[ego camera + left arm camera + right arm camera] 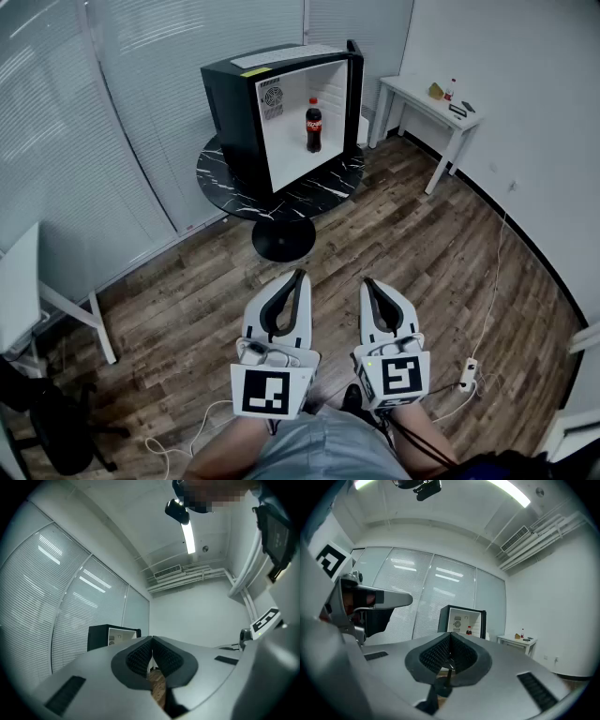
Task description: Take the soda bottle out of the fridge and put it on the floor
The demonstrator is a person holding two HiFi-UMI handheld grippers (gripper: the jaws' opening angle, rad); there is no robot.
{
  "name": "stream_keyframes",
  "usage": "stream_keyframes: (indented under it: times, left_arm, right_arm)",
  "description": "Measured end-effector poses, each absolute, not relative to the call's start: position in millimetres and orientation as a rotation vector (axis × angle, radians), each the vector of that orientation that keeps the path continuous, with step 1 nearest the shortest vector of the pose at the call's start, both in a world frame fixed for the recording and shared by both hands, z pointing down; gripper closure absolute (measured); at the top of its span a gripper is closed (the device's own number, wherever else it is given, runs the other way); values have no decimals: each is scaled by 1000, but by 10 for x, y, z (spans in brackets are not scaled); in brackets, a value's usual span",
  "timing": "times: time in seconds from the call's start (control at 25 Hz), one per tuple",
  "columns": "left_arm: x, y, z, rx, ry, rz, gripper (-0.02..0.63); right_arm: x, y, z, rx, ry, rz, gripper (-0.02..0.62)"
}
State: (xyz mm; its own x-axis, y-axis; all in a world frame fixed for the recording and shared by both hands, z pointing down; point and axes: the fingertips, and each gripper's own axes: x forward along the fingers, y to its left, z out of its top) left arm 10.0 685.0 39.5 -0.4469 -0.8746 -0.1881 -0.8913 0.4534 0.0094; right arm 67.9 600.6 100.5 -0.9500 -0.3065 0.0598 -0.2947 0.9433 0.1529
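A dark soda bottle with a red label stands upright inside the small black fridge, whose door hangs open to the right. The fridge rests on a round black marble table. Both grippers are held low near the person's lap, far from the fridge. My left gripper is shut and holds nothing; its tips meet in the left gripper view. My right gripper is shut and empty too. The right gripper view shows the fridge and bottle far ahead.
A white side table with small items stands at the back right wall. Blinds cover the glass walls behind the fridge. A white desk corner and a black chair are at left. Cables trail over the wooden floor.
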Motion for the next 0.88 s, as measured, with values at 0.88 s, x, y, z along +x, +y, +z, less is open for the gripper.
stream_keyframes:
  times: [0.88]
  left_arm:
    - [-332, 6252, 804, -1612, 2611, 158, 589]
  right_arm:
    - [286, 5309, 1223, 536, -2982, -193, 583]
